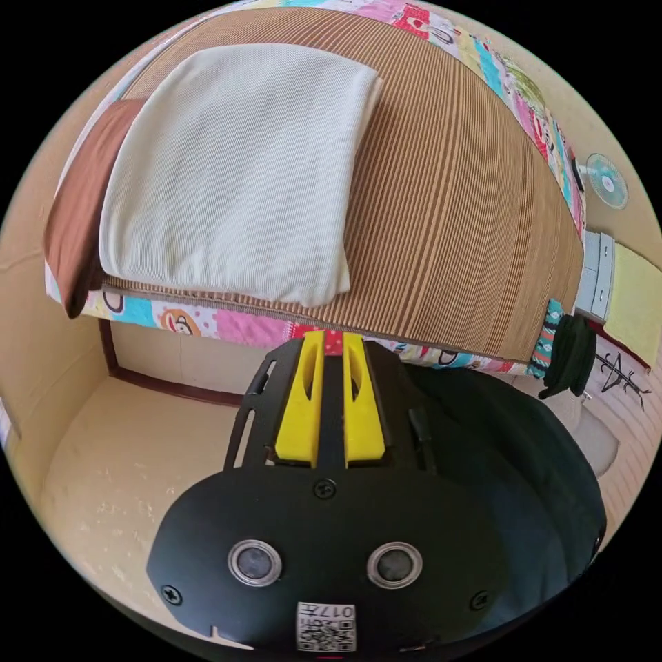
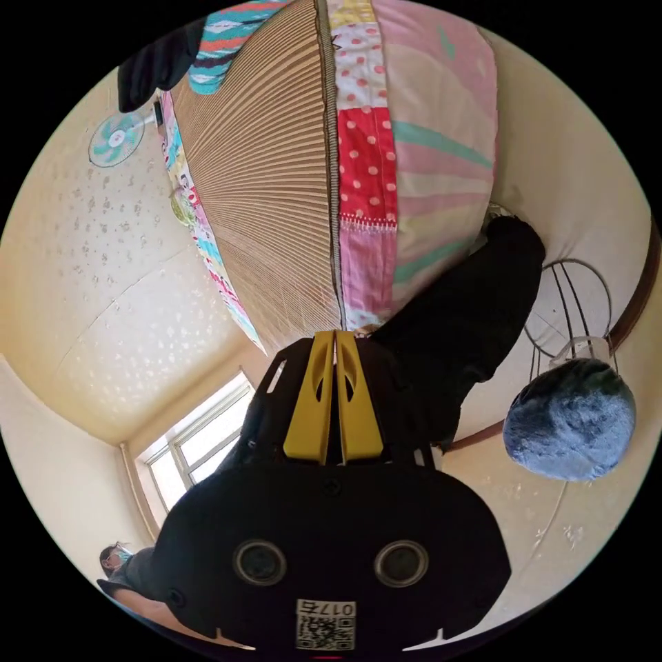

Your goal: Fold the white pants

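folded white ribbed-fabric pants (image 1: 231, 172) lie as a compact rectangle on the brown striped woven mat (image 1: 455, 186), near the bed's edge, judged finished. left yellow-jawed gripper (image 1: 332, 339) hangs off the edge, jaws nearly together, holding nothing; right yellow-jawed gripper (image 2: 334, 338), jaws pressed together, is likewise empty, apparently withdrawn.

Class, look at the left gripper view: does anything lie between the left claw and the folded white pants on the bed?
Nothing visible does. The left claw is shut and empty at the near edge of the bed. Between it and the white pants lies bare striped mat.
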